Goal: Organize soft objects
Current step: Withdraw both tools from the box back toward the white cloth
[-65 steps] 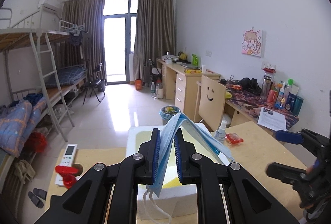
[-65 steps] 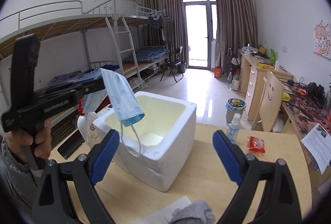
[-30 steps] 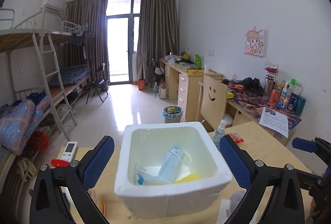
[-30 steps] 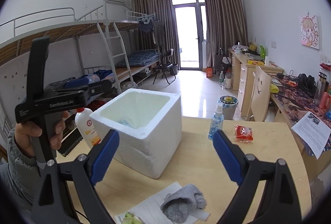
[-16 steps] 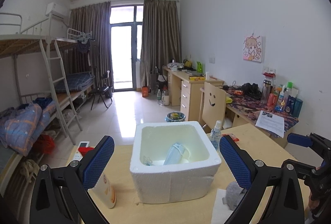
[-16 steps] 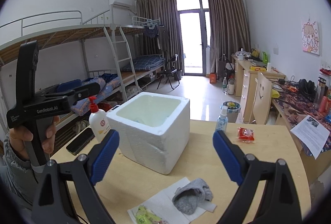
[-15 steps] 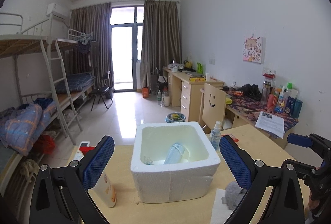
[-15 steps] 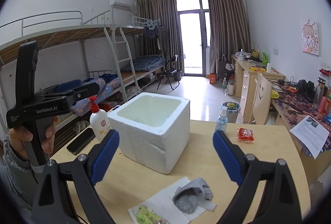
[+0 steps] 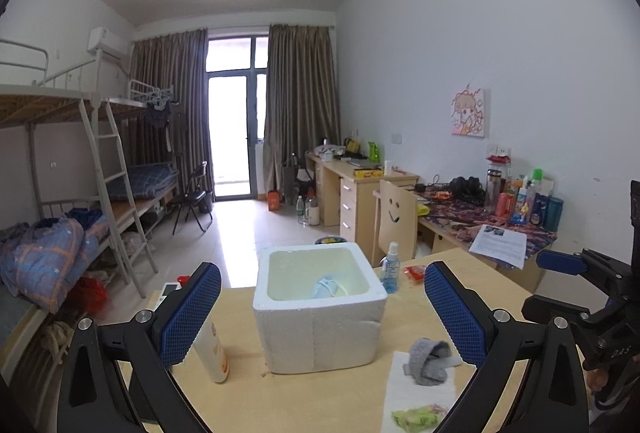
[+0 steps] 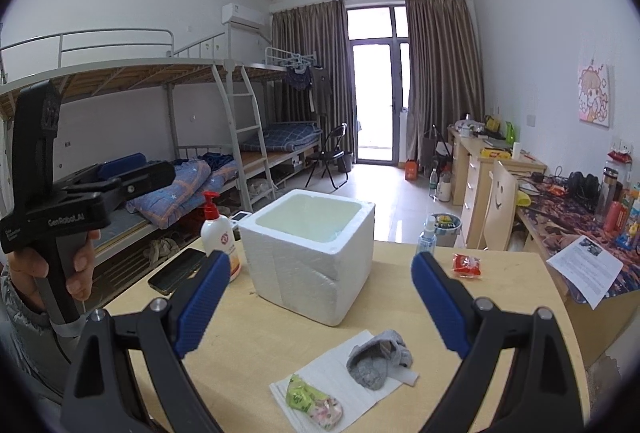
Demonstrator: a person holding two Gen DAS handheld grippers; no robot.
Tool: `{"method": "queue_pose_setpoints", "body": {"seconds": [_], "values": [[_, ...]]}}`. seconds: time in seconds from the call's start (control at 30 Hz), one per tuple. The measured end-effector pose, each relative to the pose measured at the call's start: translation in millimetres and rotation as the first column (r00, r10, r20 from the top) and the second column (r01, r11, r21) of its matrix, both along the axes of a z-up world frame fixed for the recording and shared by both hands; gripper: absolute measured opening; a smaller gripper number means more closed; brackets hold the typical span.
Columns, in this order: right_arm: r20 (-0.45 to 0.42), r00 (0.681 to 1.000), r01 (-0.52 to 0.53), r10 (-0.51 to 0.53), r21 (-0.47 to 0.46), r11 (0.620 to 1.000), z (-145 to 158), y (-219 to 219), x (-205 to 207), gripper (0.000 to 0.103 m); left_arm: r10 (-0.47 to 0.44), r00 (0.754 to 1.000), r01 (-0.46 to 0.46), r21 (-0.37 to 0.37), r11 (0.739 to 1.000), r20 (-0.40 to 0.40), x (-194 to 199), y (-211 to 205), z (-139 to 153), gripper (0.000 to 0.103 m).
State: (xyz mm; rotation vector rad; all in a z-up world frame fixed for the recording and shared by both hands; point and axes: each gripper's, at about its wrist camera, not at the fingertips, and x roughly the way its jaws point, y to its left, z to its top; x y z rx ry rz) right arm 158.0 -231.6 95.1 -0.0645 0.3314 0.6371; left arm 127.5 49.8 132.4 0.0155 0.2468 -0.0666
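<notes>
Wooden table (image 10: 500, 297) held everything within reach. White foam box (image 10: 310, 253) sat mid-table, open top up, serving as the bin for soft items; a blue face mask (image 9: 326, 287) lay inside it, so that one was judged done. White paper sheet (image 10: 344, 379) near the front edge carried the items not yet sorted: grey sock (image 10: 378, 355) crumpled on it, and beside it a green floral pouch (image 10: 314, 399), possibly fabric, hard to tell. Left gripper (image 9: 322, 311) was held back from the box, jaws spread wide and empty. Right gripper (image 10: 320, 301) was also wide open, holding nothing, pointed over the sheet, likely placed to take the sock next.
</notes>
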Motion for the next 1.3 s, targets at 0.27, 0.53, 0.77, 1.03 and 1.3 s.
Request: {"method": "queue_pose_setpoints", "body": {"seconds": [0.27, 0.53, 0.77, 1.03, 1.3], "values": [[0.042, 0.999, -0.003, 0.002, 0.021, 1.000, 3.3, -7.3, -30.8, 0.100, -0.016, 0.999, 0.015, 0.012, 1.000, 0.045, -45.0, -7.0, -0.8, 0.102], [0.078, 0.997, -0.004, 0.002, 0.020, 1.000, -1.6, -11.5, -59.0, 0.101, -0.005, 0.997, 0.004, 0.012, 1.000, 0.077, -82.0, -5.5, -11.9, 0.102], [0.114, 0.993, 0.001, -0.005, 0.029, 1.000, -8.4, -16.2, -82.5, 0.102, 0.014, 0.994, -0.013, -0.004, 1.000, 0.107, -107.2, -6.6, -22.6, 0.102], [0.155, 0.988, 0.025, -0.027, 0.013, 1.000, -19.7, -13.6, -96.7, 0.102, 0.033, 0.989, -0.034, 0.005, 0.999, 0.147, -123.8, -11.0, -37.3, 0.102], [0.164, 0.986, 0.018, -0.023, 0.033, 0.999, -34.9, -16.7, -104.6, 0.102, 0.043, 0.985, -0.042, -0.008, 0.999, 0.164, -127.2, -16.5, -60.1, 0.102]]}}
